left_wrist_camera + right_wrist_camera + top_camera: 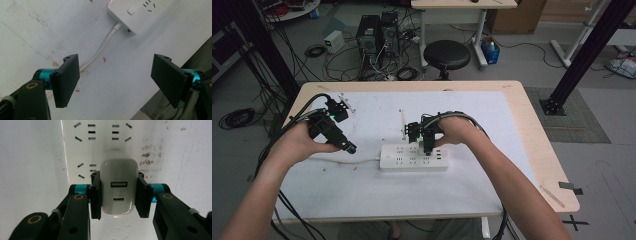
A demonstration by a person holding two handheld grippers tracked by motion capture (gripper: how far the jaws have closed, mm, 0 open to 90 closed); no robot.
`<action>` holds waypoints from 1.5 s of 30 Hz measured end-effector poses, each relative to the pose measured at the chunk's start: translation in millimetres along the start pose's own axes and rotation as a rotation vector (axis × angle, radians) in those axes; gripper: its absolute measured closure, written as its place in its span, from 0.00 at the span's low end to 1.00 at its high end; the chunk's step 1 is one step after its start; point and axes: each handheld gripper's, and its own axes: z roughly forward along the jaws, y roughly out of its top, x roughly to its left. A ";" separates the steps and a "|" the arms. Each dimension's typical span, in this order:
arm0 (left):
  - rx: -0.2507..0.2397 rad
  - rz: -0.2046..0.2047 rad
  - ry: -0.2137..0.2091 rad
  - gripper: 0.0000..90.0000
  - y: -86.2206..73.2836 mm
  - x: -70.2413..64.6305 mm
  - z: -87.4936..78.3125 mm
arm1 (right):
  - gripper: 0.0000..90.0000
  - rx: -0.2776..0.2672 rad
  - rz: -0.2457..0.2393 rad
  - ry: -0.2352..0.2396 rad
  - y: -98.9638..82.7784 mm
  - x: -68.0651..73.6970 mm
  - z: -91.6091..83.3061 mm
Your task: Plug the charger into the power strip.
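A white power strip lies in the middle of the white table top, its white cord running left. My right gripper points down over the strip's right half and is shut on a white USB charger, whose two ports face the camera; the charger sits over the strip's sockets. My left gripper hovers left of the strip above the cord, open with nothing between its jaws. The strip's end with a button lies ahead of it.
A small black-and-white part lies at the table's back left and a thin white stick stands behind the strip. Beyond the table are a black stool, computer towers and loose cables.
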 end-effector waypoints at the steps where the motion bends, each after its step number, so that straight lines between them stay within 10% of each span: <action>1: 0.005 0.009 0.000 0.26 0.8 0.3 -0.3 | 0.70 0.001 -0.004 0.001 0.1 0.2 0.2; 45: -0.030 0.026 -0.024 0.26 4.2 -7.1 0.0 | 0.69 -0.071 0.034 0.038 -6.6 -4.7 5.5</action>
